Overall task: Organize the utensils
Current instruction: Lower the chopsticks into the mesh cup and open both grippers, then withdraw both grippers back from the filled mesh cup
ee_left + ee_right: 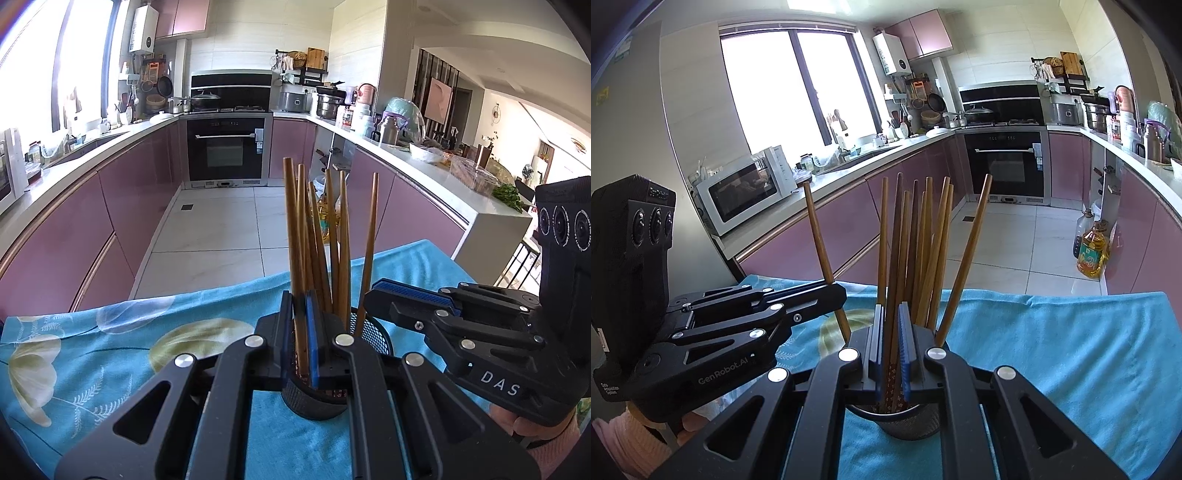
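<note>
1. Left wrist view: our left hand-held gripper (pixel 300 332) is closed on one wooden chopstick (pixel 293 236), pinched low on its shaft between the blue pads (pixel 313 332), directly over the black mesh holder (pixel 373 332).
2. Just beyond the fingertips the other chopsticks (pixel 334 236) already stand in that holder, fanned upright. To the right, our right hand-held gripper (pixel 373 291) reaches in sideways, level with the holder's rim.
3. Right wrist view: our right hand-held gripper (pixel 891 347) grips two patterned chopsticks (pixel 894 266) between its narrowed fingers, their lower ends inside the holder (pixel 908 421) just below the fingertips.
4. To the left, the left hand-held gripper (pixel 836 291) is angled in and carries its chopstick (pixel 818 236) tilted, apart from the main bundle.
5. We judge the task nearly finished: no loose utensils show on the blue floral cloth (pixel 1052 350) covering the tabletop; only releasing the held sticks seems left.
</note>
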Demonstrator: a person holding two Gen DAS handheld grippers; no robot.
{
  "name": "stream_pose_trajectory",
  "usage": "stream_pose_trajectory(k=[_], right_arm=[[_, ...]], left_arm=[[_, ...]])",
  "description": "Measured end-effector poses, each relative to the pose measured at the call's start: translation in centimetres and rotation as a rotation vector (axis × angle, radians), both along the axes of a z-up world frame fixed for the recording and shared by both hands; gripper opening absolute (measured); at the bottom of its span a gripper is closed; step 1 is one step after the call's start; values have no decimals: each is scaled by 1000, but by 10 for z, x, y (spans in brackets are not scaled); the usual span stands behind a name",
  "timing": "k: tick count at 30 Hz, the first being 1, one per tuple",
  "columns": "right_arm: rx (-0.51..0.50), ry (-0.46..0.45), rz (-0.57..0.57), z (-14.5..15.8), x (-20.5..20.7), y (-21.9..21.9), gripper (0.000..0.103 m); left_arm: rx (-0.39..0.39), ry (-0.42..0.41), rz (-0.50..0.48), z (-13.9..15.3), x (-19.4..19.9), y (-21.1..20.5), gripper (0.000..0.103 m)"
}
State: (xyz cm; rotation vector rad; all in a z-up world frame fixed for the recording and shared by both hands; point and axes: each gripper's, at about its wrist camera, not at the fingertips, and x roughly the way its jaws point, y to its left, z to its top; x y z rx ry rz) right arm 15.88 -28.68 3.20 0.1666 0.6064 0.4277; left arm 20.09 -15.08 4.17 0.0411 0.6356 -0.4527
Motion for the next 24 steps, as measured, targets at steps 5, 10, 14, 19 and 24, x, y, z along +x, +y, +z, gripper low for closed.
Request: stream_pose_trajectory(k=[5,10,14,19,24], right_arm=[[6,7,-2,-3,-4,1,20],[3,9,-3,-6,-9,1,24],[9,8,-10,-7,-15,-1,38],[-19,-27,-32,-8,-32,4,73],[-74,-85,-83,-12,-55,10,96]], left_arm=[[6,1,8,-4,-1,1,25],[-9,1,29,-10,-5,11,39],[-25,-19,62,-13,-15,26,58],[-29,-96,129,-16,-42,49,88],[-30,-196,207,-19,-71,75,98]])
